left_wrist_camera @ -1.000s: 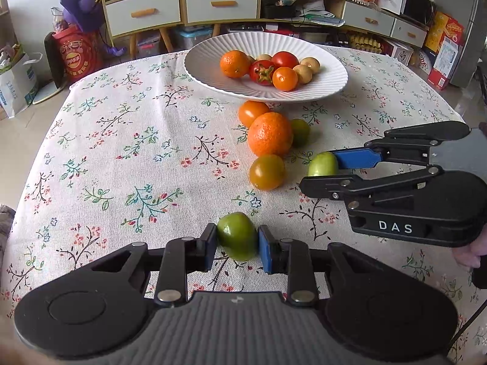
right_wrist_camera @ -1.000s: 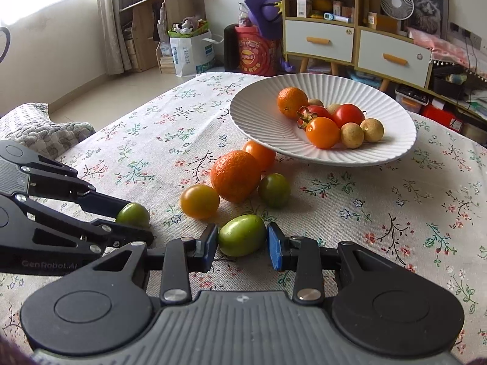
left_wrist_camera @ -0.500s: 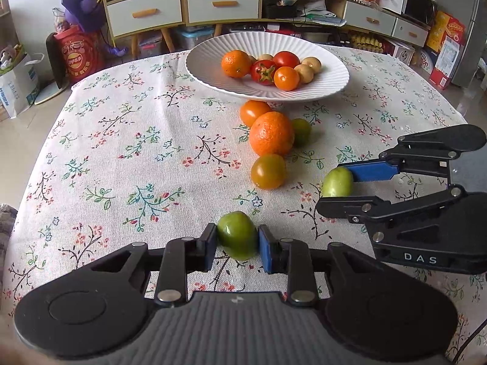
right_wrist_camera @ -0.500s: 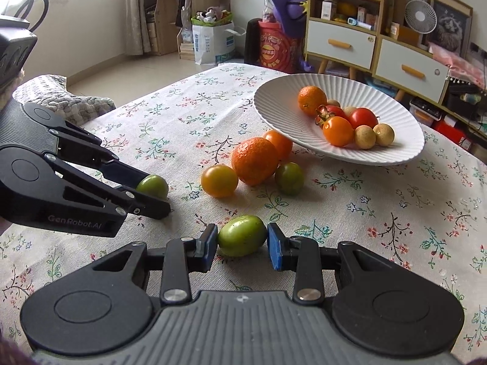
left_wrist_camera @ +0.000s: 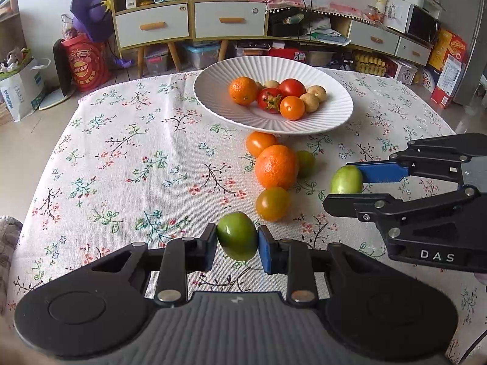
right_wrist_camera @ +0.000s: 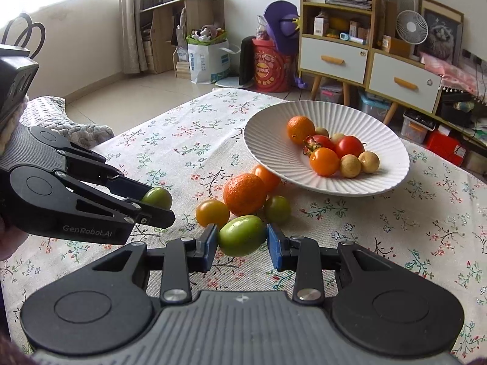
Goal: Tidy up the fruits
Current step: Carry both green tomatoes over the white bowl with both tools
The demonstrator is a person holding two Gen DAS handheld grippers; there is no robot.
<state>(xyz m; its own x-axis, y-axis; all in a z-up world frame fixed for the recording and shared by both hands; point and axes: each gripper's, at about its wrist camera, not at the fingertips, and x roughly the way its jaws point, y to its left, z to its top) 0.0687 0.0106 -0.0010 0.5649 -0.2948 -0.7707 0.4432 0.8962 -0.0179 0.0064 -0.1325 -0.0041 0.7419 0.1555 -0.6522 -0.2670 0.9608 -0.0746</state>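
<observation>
My left gripper point(left_wrist_camera: 237, 241) is shut on a round green tomato point(left_wrist_camera: 237, 235) and holds it above the floral tablecloth. My right gripper point(right_wrist_camera: 242, 241) is shut on an oval green tomato point(right_wrist_camera: 242, 235), also lifted; it shows in the left wrist view point(left_wrist_camera: 347, 179). The left gripper with its tomato shows in the right wrist view point(right_wrist_camera: 156, 197). A white ribbed plate point(left_wrist_camera: 219, 103) at the far side holds an orange, red tomatoes and small tan fruits. In front of it on the cloth lie a large orange point(left_wrist_camera: 276, 166), an orange tomato point(left_wrist_camera: 260, 143), a yellow-orange tomato point(left_wrist_camera: 272, 203) and a small green tomato point(left_wrist_camera: 306, 163).
The tablecloth point(left_wrist_camera: 137, 158) covers the table, with bare cloth to the left of the fruits. Beyond the table stand white cabinets point(left_wrist_camera: 188, 21), a red bucket point(left_wrist_camera: 88, 67) and boxes on the floor.
Both grippers have risen from the cloth with their green tomatoes. The right gripper has drawn back to the right, away from the fruit cluster.
</observation>
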